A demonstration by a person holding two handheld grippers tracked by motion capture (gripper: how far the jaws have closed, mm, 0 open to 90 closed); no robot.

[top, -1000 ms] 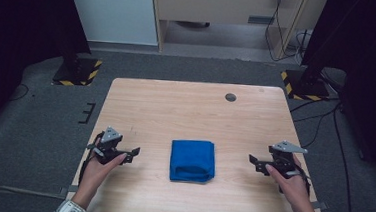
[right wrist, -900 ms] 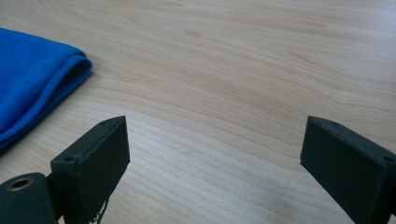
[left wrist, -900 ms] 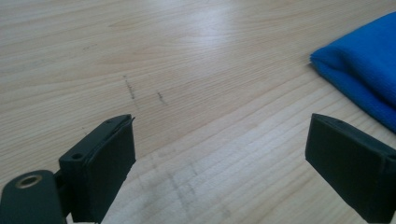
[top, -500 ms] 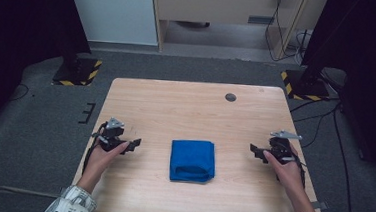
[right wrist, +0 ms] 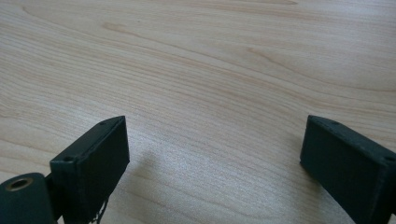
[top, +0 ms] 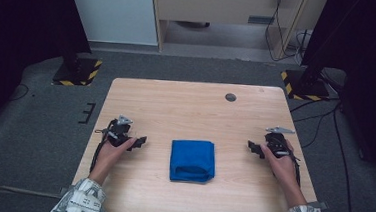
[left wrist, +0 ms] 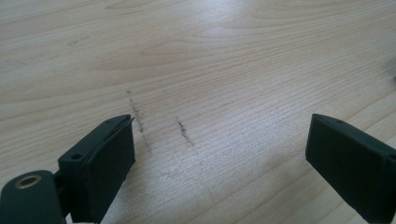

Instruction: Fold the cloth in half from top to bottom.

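A folded blue cloth (top: 192, 159) lies flat near the middle of the wooden table (top: 186, 106). My left gripper (top: 141, 142) rests on the table to the cloth's left, held by a hand, pointing toward the cloth with a gap between. In the left gripper view it (left wrist: 224, 154) stands open over bare wood with dark scuff marks (left wrist: 184, 130). My right gripper (top: 252, 147) sits to the cloth's right, also pointing inward and apart from it. In its own view it (right wrist: 215, 154) is open with nothing between the jaws.
A small dark round spot (top: 230, 97) sits near the table's far edge. Beyond the table are grey floor, stand bases with yellow-black tape (top: 78, 73) (top: 302, 86), cables (top: 325, 115) and a cabinet at the back.
Both grippers have shifted slightly away from the person along the table. The blue cloth has not moved.
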